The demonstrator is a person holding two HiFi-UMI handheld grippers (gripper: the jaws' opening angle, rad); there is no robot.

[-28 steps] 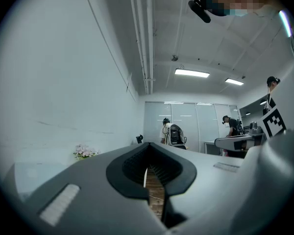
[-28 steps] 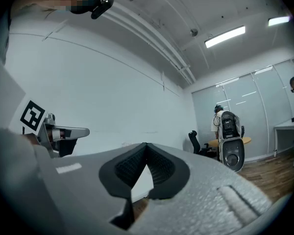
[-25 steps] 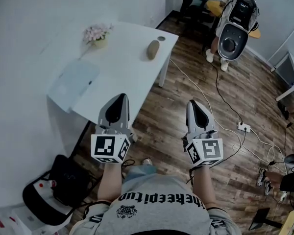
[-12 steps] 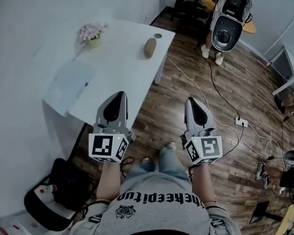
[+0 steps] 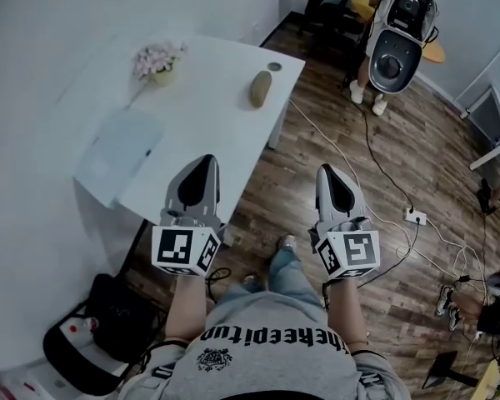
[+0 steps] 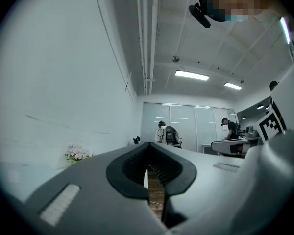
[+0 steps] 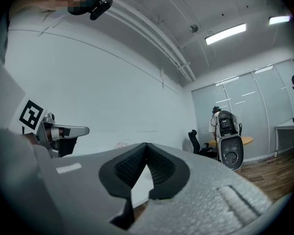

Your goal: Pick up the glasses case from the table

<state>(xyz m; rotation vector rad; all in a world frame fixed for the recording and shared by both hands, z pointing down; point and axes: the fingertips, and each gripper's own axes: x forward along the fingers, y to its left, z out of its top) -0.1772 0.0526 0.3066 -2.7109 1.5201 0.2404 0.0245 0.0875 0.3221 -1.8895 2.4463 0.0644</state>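
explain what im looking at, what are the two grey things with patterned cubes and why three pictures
A person holds two hand-held grabbers: the left gripper and the right gripper; the marked cubes belong to them. The wide picture comes from a camera on the person's head, looking down. The other two come from cameras riding on each gripper, looking along its jaws. Both grippers are shut and empty. On the white table ahead are a brown glasses case, a pot of flowers and a pale sheet.
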